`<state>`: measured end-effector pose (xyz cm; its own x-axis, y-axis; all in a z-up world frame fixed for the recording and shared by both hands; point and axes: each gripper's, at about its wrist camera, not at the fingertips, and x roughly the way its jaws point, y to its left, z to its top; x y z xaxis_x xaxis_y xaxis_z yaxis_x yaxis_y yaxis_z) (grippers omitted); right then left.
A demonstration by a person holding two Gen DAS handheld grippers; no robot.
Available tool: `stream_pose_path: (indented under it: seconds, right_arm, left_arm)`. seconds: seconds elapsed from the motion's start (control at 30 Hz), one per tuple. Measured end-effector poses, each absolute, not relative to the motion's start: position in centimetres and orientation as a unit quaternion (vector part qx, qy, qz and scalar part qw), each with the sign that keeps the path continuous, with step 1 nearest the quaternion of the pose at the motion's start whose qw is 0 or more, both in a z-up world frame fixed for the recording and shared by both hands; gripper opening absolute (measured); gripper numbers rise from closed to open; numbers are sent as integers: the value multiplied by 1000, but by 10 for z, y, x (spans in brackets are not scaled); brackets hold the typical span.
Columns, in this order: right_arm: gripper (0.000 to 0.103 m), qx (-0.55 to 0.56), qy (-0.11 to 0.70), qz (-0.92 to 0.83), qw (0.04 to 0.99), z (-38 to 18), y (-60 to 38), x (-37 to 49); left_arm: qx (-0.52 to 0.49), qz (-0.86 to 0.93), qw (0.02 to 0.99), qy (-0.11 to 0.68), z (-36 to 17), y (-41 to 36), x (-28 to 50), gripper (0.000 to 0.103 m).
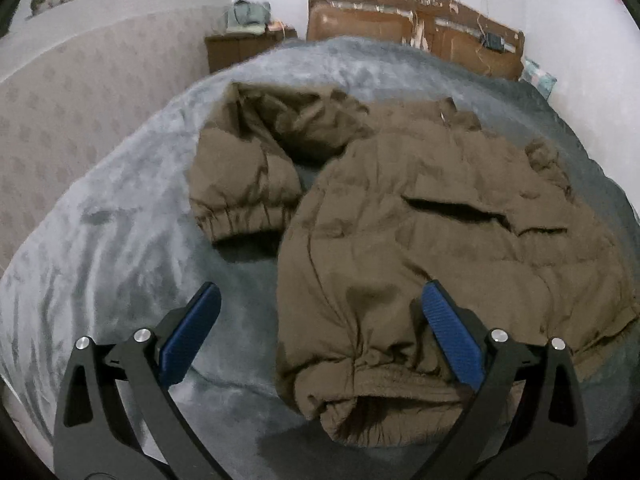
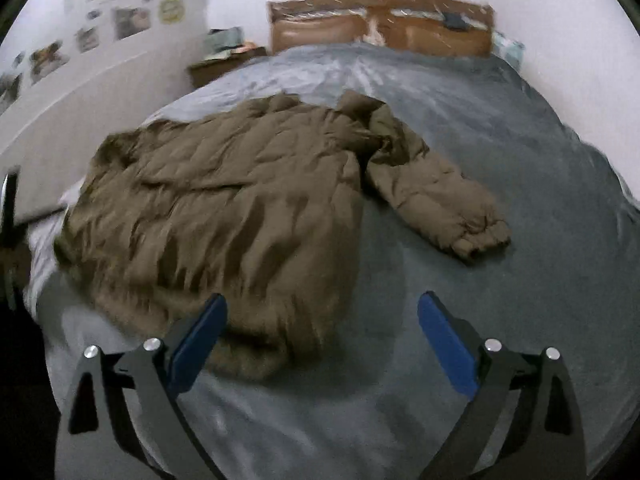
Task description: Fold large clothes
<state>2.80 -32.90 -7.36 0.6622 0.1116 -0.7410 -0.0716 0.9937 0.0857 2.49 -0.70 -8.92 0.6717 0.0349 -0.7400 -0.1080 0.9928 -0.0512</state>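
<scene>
A brown puffer jacket (image 1: 440, 232) lies spread on the grey bed blanket (image 1: 120, 248). In the left wrist view its left sleeve (image 1: 244, 184) is bent beside the body, cuff toward me. My left gripper (image 1: 320, 296) is open and empty, jaws wide over the jacket's near hem corner. In the right wrist view the jacket (image 2: 224, 208) lies left of centre, with its right sleeve (image 2: 436, 196) stretched out to the right. My right gripper (image 2: 322, 304) is open and empty, above the hem's right corner and the blanket (image 2: 500, 300).
A wooden headboard (image 1: 416, 28) stands at the far end of the bed. A brown nightstand (image 1: 244, 48) with folded items sits far left. The patterned wall (image 1: 80, 92) with animal pictures runs along the bed's left side.
</scene>
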Motion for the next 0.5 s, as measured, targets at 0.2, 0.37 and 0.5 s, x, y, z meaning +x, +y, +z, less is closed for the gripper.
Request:
stream_pose_path:
  seconds: [0.2,0.37,0.5]
  right_arm:
    - [91,111,531,10,840,-136,-314,90]
    - [24,22,551,67,832,-143,-283,75]
    - [20,16,537,97,838,-126,-280,54]
  left_arm:
    - [-28,9,862,506,-135,-19,40,100]
    - [-9,0,862,506,-138,-22,51,73]
    - [-73,-41,860,503,-121,-5,46,23]
